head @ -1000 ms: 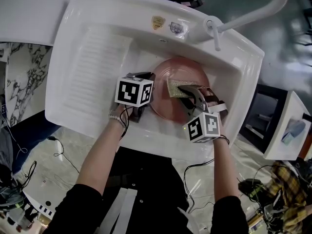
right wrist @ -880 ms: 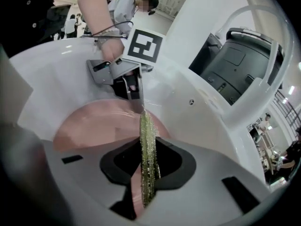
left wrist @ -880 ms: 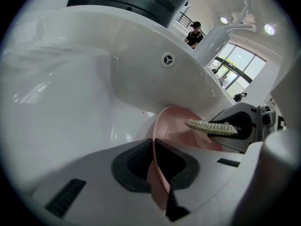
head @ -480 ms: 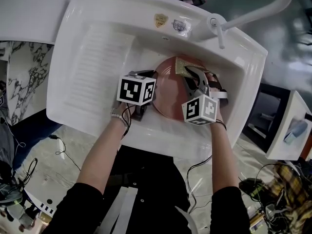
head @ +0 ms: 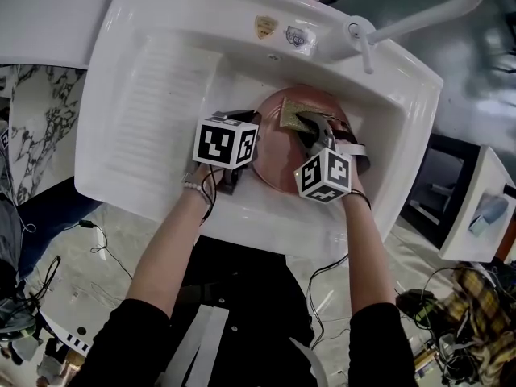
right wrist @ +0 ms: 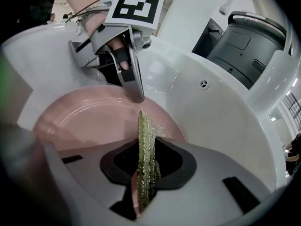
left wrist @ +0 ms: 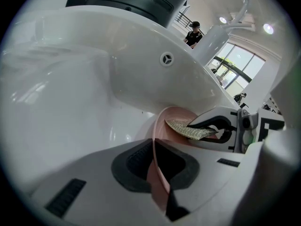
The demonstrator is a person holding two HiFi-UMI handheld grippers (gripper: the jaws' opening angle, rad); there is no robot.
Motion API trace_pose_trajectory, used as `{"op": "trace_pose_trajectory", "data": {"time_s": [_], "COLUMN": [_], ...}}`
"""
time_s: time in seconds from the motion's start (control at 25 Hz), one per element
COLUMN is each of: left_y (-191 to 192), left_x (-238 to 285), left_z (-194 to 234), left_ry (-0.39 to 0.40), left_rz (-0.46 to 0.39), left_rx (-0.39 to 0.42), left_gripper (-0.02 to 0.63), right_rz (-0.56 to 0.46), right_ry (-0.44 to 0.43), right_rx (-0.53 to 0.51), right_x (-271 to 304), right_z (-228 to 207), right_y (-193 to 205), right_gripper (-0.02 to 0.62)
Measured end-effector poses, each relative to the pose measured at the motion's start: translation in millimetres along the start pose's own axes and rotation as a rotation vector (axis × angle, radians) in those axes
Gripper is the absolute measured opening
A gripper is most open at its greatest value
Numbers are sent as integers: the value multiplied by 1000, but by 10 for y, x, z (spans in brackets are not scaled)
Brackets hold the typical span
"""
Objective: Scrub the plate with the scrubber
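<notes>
A pink plate [head: 278,168] lies in the basin of a white sink [head: 145,79]. My left gripper [head: 242,147] is shut on the plate's left rim [left wrist: 155,173], which passes edge-on between the jaws. My right gripper [head: 310,127] is shut on a flat yellow-green scrubber [head: 292,113], and the scrubber rests on the far part of the plate. In the right gripper view the scrubber [right wrist: 146,159] stands edge-on between the jaws over the plate [right wrist: 84,117], with the left gripper [right wrist: 134,93] beyond it. The left gripper view shows the scrubber [left wrist: 188,128] lying on the plate under the right gripper [left wrist: 207,132].
A ribbed draining board [head: 165,95] forms the sink's left part. A white tap [head: 403,22] arches over the back right corner, and an overflow hole [left wrist: 165,58] sits in the back wall. Marble floor and cables [head: 48,280] lie below the sink.
My right gripper moved the scrubber from the plate's middle up to its far edge, then slightly left. My left gripper kept its hold on the rim and barely moved.
</notes>
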State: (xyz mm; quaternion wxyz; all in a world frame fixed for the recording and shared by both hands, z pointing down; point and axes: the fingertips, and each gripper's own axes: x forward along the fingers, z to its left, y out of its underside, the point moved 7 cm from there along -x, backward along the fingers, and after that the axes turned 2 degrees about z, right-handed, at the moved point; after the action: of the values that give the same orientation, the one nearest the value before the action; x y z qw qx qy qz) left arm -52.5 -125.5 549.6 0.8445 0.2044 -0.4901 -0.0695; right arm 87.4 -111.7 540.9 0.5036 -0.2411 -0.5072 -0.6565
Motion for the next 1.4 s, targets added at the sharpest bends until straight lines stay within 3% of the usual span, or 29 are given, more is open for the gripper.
{"op": "trace_pose_trajectory", "data": {"time_s": [0.28, 1.04, 1.4], "left_y": [-7, 7, 3], "left_x": [6, 10, 0], "left_z": [-8, -3, 0], "left_ry": [4, -5, -10], "left_rz": [-7, 2, -2], "left_rx": [2, 5, 8], "left_gripper": [12, 12, 12], "right_rz": [-50, -77, -66], "right_ry": [-133, -635, -743], "right_rx": [45, 86, 93], "right_x": [-136, -589, -692], "right_z": [181, 746, 783], "right_y": [-26, -74, -113], "right_gripper": [77, 77, 77]}}
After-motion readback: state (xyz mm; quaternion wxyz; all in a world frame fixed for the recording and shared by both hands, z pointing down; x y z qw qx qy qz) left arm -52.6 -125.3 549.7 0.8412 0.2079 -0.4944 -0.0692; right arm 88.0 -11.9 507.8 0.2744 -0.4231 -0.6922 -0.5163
